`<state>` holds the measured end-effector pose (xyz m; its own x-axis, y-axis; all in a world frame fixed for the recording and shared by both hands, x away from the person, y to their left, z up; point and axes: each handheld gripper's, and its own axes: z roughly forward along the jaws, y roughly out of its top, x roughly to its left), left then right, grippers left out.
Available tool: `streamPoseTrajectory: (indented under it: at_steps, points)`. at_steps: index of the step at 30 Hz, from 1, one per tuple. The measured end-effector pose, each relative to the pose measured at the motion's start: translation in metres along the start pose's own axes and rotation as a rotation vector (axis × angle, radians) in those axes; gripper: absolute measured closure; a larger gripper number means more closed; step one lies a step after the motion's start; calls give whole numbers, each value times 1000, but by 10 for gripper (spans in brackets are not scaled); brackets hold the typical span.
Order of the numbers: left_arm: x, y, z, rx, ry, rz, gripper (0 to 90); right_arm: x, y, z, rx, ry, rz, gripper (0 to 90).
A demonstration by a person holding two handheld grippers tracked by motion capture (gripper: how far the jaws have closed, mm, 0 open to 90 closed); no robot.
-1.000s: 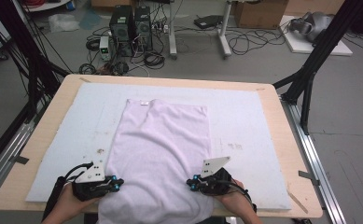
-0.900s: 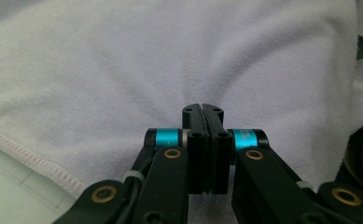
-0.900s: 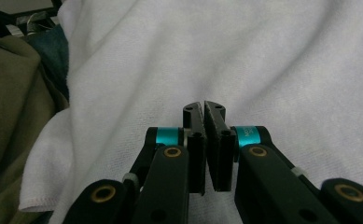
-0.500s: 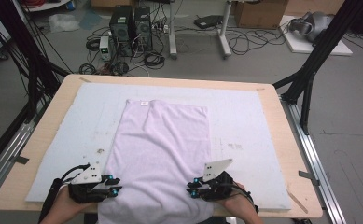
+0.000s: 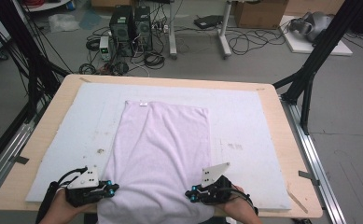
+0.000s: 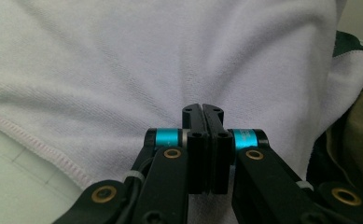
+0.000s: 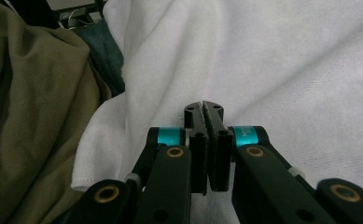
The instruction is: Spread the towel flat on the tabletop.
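High view: pale towel [image 5: 163, 154] spread on table mat [image 5: 67, 140], near edge draping off; left gripper [image 5: 111, 188] and right gripper [image 5: 191, 194] at its near corners. Left gripper view: jaws closed, having just snapped together, towel [image 6: 123, 70] apparently unpinched. Right gripper view: likewise closed over towel [image 7: 286, 70]. Risk: lifting without cloth caught.

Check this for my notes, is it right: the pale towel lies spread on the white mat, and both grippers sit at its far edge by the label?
Not quite. The high view shows the left gripper and right gripper at the towel's near edge, by the person; the label is at the far edge. The mat part stands.
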<state>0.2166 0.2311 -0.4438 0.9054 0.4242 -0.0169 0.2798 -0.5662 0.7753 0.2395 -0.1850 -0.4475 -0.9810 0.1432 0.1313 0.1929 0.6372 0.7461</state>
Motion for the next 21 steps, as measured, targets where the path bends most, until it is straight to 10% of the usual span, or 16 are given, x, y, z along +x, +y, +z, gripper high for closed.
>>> streamPoseTrajectory:
  at_steps: [5, 21]
  points:
    - [4, 0, -2, -25, 13, -21, 755, -3, 0, -5, -55, 6, 35, 800]
    - [41, 27, -4, -134, 104, -90, 543, -38, 9, -35, -174, -189, 121, 461]
